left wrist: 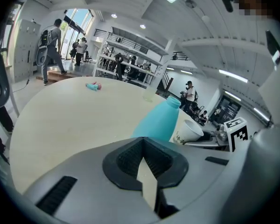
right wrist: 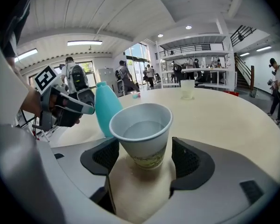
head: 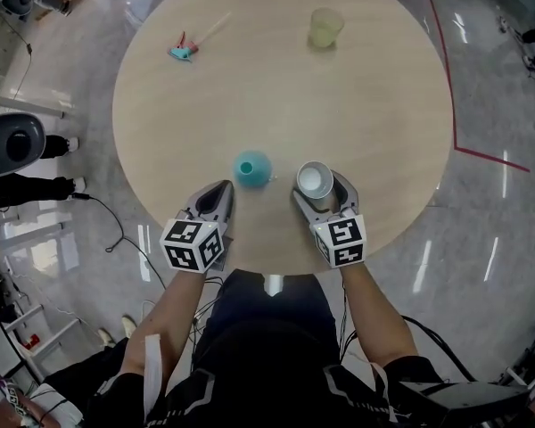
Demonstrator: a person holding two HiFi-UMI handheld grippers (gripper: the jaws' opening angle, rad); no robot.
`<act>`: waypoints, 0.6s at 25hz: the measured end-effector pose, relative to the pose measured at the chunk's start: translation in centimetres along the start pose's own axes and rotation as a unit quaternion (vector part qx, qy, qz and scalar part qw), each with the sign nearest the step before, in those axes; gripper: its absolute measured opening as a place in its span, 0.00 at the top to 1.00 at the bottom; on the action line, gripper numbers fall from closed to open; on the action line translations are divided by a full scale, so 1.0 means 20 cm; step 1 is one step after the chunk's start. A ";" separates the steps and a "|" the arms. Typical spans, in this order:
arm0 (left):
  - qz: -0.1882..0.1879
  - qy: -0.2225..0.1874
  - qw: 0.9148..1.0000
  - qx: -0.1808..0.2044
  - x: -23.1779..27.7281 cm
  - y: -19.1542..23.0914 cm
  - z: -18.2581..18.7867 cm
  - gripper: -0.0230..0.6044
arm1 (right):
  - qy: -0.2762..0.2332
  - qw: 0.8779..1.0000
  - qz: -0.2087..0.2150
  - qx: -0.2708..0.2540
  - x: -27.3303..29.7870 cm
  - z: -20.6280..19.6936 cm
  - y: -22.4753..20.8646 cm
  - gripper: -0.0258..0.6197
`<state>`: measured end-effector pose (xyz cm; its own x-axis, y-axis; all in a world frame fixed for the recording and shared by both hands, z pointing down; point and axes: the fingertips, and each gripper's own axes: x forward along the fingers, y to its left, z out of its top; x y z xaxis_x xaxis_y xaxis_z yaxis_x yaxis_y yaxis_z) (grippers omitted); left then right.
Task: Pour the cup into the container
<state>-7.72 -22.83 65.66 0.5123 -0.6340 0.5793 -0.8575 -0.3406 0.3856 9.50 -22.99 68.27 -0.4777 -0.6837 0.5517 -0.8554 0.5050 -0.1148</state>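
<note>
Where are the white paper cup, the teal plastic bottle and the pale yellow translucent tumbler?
White paper cup (right wrist: 147, 154): right gripper view, outer wall.
Teal plastic bottle (left wrist: 159, 121): left gripper view, body.
Pale yellow translucent tumbler (head: 325, 34): head view, side wall.

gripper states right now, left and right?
Left gripper: closed, nothing between the jaws.
Right gripper: open; the paper cup stands between the jaws, and the pads don't appear to press on it.
</note>
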 end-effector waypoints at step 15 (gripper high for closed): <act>-0.015 0.002 1.000 0.016 -0.05 -0.05 0.00 0.97 | -0.015 1.000 -0.004 -0.027 0.04 0.02 0.00 0.50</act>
<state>-7.36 -21.93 64.64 0.5386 -0.6205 0.5701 -0.8424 -0.3824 0.3796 8.95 -23.72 68.42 -0.4780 -0.7027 0.5269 -0.8473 0.5271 -0.0656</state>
